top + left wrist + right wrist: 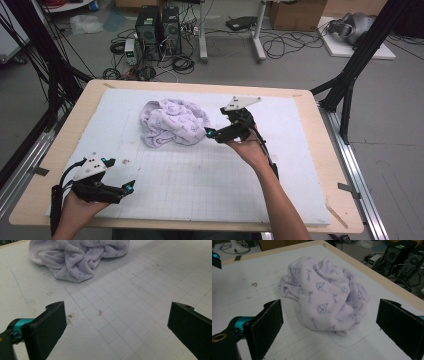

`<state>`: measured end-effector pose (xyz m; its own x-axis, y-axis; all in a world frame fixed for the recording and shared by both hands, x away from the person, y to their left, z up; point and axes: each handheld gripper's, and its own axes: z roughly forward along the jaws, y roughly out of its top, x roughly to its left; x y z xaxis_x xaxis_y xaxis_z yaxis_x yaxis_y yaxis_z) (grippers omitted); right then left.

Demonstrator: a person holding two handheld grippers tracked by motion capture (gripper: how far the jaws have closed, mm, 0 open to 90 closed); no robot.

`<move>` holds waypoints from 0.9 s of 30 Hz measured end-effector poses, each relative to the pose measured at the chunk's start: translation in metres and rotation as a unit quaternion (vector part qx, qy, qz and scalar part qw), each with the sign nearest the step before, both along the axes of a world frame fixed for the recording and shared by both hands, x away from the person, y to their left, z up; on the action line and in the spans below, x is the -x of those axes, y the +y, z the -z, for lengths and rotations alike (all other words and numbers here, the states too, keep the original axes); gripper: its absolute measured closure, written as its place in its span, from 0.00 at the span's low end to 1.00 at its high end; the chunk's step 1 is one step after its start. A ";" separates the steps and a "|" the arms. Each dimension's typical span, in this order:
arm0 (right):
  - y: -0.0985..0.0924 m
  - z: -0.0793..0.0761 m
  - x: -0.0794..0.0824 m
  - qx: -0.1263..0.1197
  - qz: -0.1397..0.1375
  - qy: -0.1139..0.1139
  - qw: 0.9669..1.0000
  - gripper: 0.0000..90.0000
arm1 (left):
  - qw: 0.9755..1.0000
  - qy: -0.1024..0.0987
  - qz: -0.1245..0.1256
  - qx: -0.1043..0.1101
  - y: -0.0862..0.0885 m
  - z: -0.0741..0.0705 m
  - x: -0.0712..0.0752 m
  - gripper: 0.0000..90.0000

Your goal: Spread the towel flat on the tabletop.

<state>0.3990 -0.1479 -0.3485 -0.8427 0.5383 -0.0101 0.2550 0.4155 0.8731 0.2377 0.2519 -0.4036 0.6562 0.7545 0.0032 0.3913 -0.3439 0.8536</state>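
The white gridded mat [200, 185] covers the table, and the crumpled lilac cloth [172, 121] lies bunched at its far middle. The right gripper [212, 133] hovers just beside it, jaws spread; pinch one outer fold (not the whole heap). The left gripper [129, 187] waits near, spread, empty.

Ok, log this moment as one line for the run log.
cloth: crumpled on white mat, untouched | right gripper: jaws open, beside cloth | left gripper: jaws open, near front corner, nothing held
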 end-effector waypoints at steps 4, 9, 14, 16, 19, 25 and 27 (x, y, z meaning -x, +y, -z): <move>0.018 -0.002 -0.014 0.000 -0.005 0.009 1.000 0.07 | 1.000 -0.001 0.000 -0.002 0.000 0.000 0.000 0.03; 0.037 0.014 -0.028 0.008 -0.018 0.029 0.999 0.17 | 1.000 -0.003 -0.003 -0.002 0.001 0.000 0.000 0.03; 0.047 0.034 -0.036 0.017 -0.021 0.046 0.999 0.17 | 1.000 -0.003 -0.004 -0.003 0.002 0.000 0.000 0.03; 0.049 0.038 -0.037 0.018 -0.021 0.049 0.998 0.17 | 1.000 -0.003 -0.004 -0.001 0.003 0.000 0.000 0.03; 0.054 0.052 -0.040 0.023 -0.017 0.061 0.998 0.17 | 1.000 -0.002 -0.005 -0.002 0.003 0.001 0.000 0.03; 0.067 0.066 -0.043 0.037 -0.022 0.059 0.997 0.19 | 1.000 -0.003 -0.005 -0.001 0.003 0.000 0.000 0.03; 0.069 0.069 -0.044 0.042 -0.021 0.057 0.997 0.21 | 1.000 -0.003 -0.004 0.000 0.003 0.000 0.000 0.03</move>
